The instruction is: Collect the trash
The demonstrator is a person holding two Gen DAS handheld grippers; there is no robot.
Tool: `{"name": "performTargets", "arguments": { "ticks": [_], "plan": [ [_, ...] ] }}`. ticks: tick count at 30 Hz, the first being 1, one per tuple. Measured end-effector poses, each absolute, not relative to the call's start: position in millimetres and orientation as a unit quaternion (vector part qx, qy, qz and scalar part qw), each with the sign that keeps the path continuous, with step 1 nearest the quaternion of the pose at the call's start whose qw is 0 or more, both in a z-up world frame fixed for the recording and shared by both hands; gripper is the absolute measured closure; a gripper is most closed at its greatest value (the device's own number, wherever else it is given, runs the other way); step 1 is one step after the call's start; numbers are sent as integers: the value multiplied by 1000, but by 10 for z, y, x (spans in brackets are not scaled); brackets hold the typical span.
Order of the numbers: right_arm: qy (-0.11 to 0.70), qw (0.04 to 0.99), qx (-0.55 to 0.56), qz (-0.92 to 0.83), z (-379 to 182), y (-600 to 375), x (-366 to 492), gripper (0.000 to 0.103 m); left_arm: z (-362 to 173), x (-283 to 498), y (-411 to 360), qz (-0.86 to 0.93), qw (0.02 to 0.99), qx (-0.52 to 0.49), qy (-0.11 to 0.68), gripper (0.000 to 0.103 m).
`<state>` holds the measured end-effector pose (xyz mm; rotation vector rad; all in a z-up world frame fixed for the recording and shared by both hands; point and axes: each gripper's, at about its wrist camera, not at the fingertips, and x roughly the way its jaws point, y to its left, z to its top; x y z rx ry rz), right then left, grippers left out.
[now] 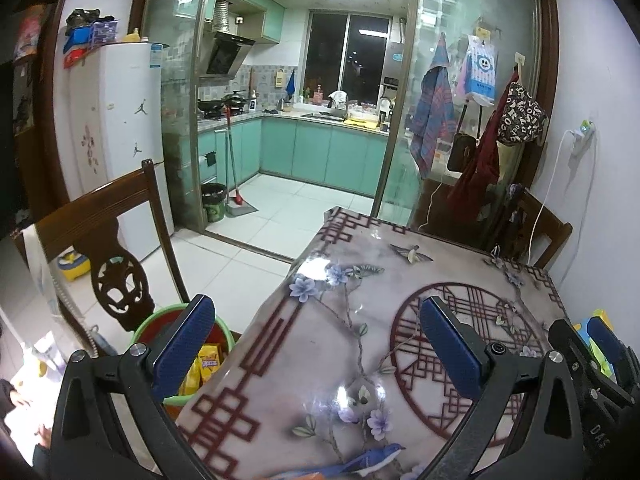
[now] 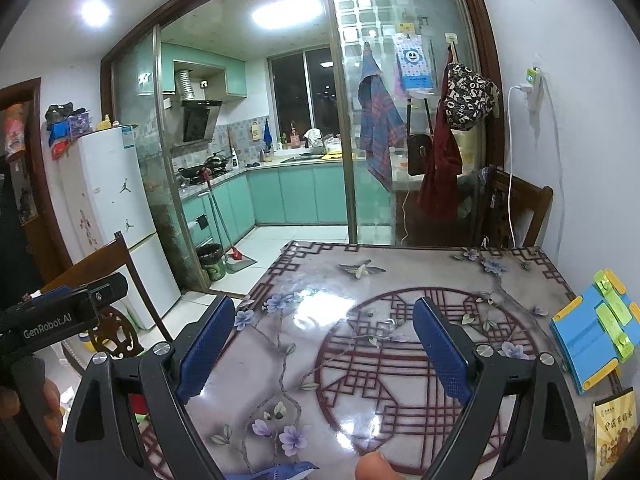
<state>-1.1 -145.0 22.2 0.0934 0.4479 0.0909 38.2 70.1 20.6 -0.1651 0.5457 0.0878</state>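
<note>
My left gripper [image 1: 316, 344] is open and empty, held over the left edge of the table [image 1: 360, 280] with its flower-patterned glossy cover. Below its left finger, beside the table, stands a green bucket [image 1: 146, 326] holding yellow snack wrappers [image 1: 208, 364]. My right gripper [image 2: 324, 344] is open and empty above the middle of the table [image 2: 400, 276]. The right gripper also shows at the right edge of the left wrist view [image 1: 596, 364], and the left gripper at the left of the right wrist view [image 2: 68, 312].
A dark wooden chair [image 1: 100, 236] stands left of the table, another [image 2: 520, 208] at the far right corner. A blue and yellow stand [image 2: 592, 332] and a yellow card [image 2: 614, 436] lie at the table's right edge. A white fridge [image 1: 124, 140] and the kitchen doorway are behind.
</note>
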Motion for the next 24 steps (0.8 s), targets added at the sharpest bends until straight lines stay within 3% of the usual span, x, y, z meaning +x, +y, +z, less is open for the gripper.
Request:
{"name": "performTargets", "arguments": {
  "ticks": [24],
  "plan": [
    [272, 960, 66, 9, -172, -1714, 317, 12, -211, 790, 447, 32, 944, -60, 322, 0]
  ]
}}
